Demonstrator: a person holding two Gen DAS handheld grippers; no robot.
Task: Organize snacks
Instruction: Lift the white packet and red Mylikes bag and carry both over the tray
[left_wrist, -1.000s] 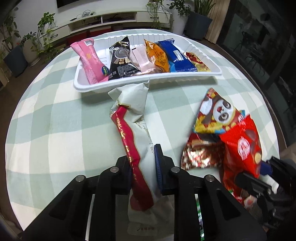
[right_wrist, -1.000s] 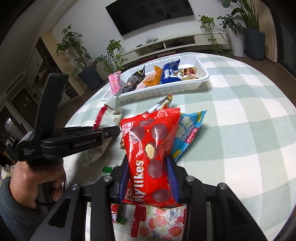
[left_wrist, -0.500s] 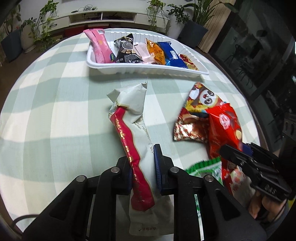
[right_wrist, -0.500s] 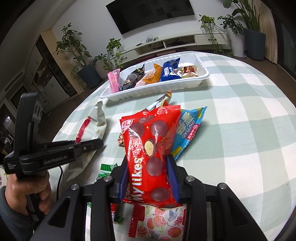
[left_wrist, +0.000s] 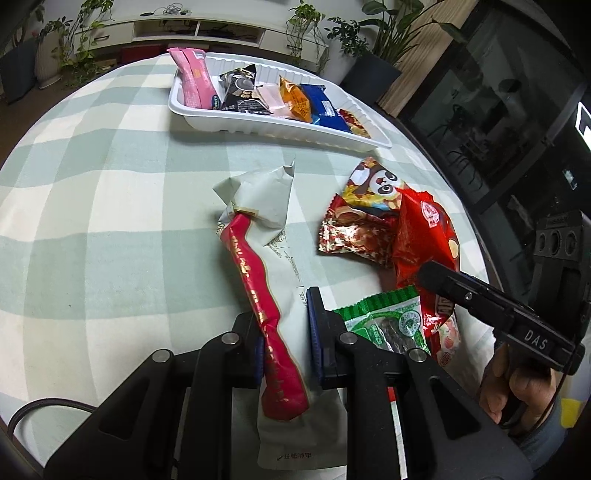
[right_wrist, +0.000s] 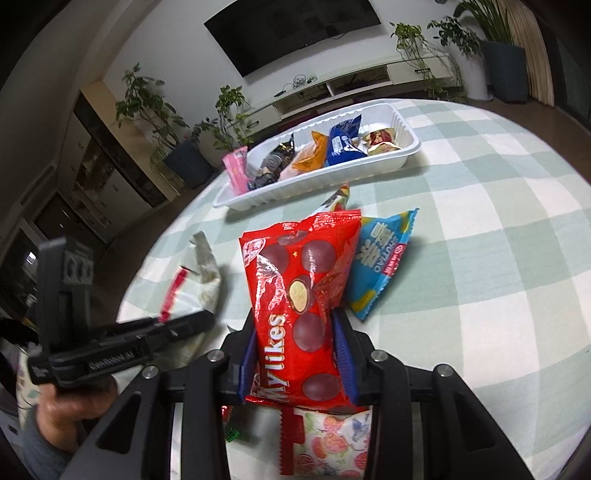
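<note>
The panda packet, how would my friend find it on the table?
Start at the white tray at the table's far side. Just before its right end lies a heap of loose packets; the panda packet is the one nearest the tray. Only it shows a cartoon panda face.

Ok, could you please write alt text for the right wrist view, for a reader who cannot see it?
The right gripper holds a red Mylikes bag between its fingers above a green checked tablecloth. Beyond lies a blue packet and a white tray filled with snacks. At left, the left gripper holds a white and red packet.
</note>
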